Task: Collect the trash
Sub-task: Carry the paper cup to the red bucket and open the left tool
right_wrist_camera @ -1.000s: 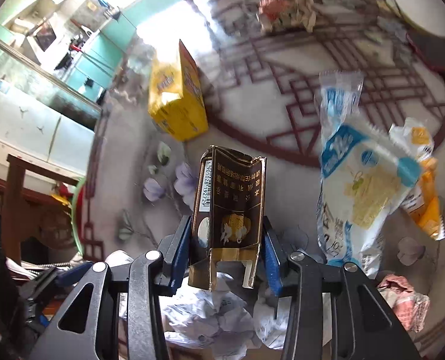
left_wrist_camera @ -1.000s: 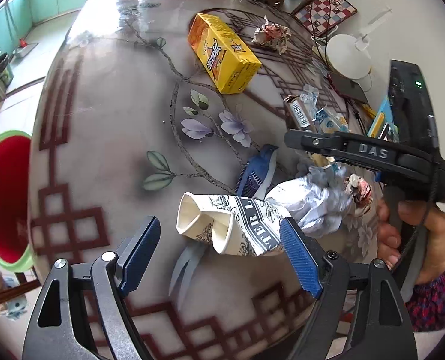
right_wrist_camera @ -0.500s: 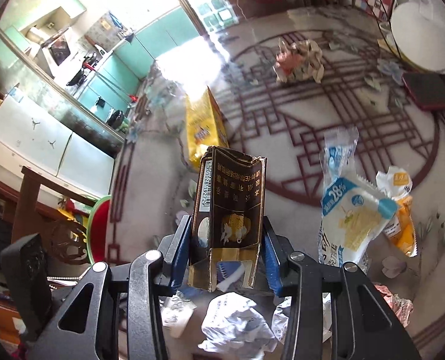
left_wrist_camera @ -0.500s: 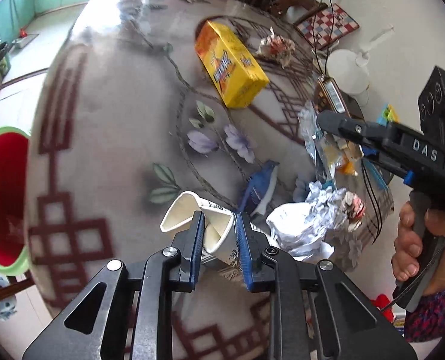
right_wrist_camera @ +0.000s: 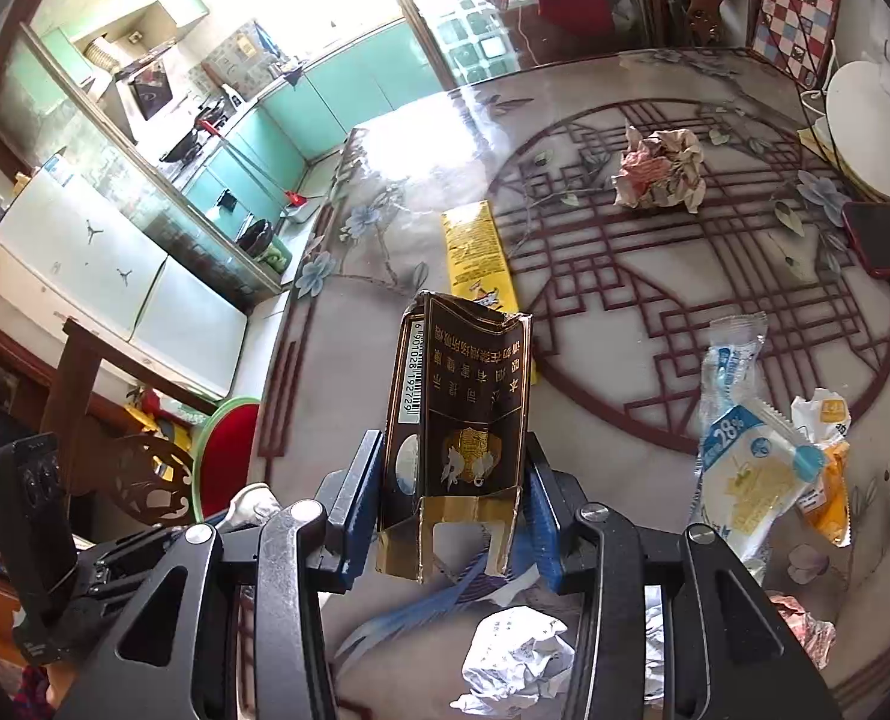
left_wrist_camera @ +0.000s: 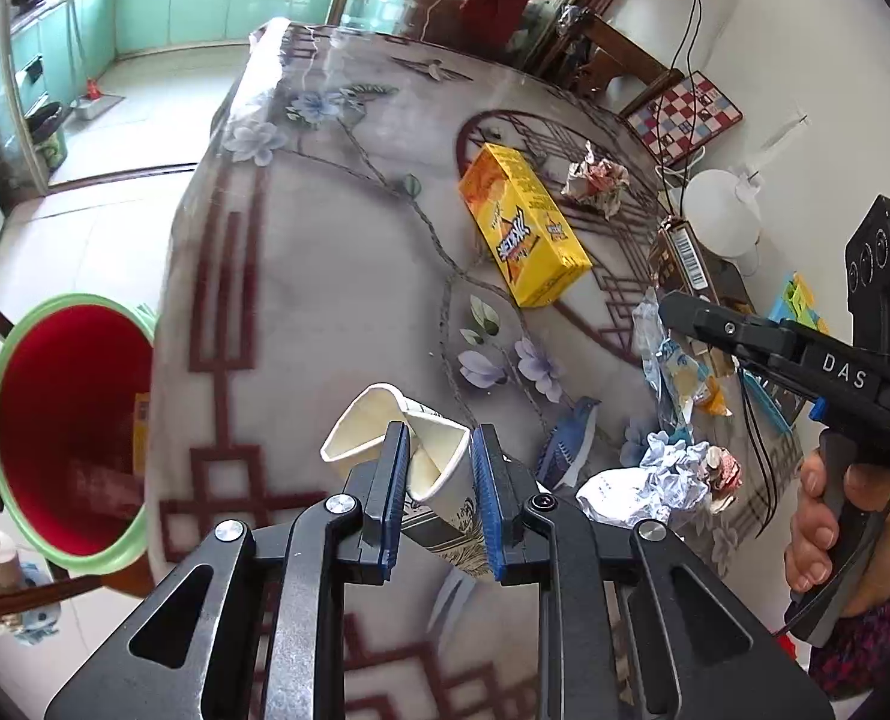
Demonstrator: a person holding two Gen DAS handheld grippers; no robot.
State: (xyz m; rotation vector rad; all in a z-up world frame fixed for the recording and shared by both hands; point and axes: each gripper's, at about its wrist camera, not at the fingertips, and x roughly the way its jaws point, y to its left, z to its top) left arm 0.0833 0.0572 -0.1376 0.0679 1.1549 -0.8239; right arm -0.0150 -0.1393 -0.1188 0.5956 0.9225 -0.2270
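Both grippers are loaded and clear of the bench [left_wrist_camera: 300,276], which fits a carry toward the bin [left_wrist_camera: 66,420], the red, green-rimmed tub standing on the floor just off the bench's left edge. The left gripper [left_wrist_camera: 438,480] is clenched on a crushed paper cup [left_wrist_camera: 408,450]; its blue pads pinch the flattened wall near the rim, mouth pointing away, so the cup cannot roll free. The right gripper [right_wrist_camera: 454,498] grasps a torn dark carton [right_wrist_camera: 460,414] by its two narrow sides, open end toward the camera, upright between the pads. The carton bears a barcode reading 6901028 192729 and gold Chinese characters, too distorted to read reliably. The right gripper's body, seen from the left view, is marked "DAS". Trash remaining on the bench: a yellow box [left_wrist_camera: 523,228] with Chinese branding, lying flat; a crumpled printed paper [right_wrist_camera: 661,171] beyond it; a white-and-blue wrapper [right_wrist_camera: 745,456] marked "28%"; an orange packet [right_wrist_camera: 826,498] touching it; and a white paper wad [right_wrist_camera: 517,660] at the near edge. A phone [right_wrist_camera: 889,237] lies well apart at the far right, likely not trash.
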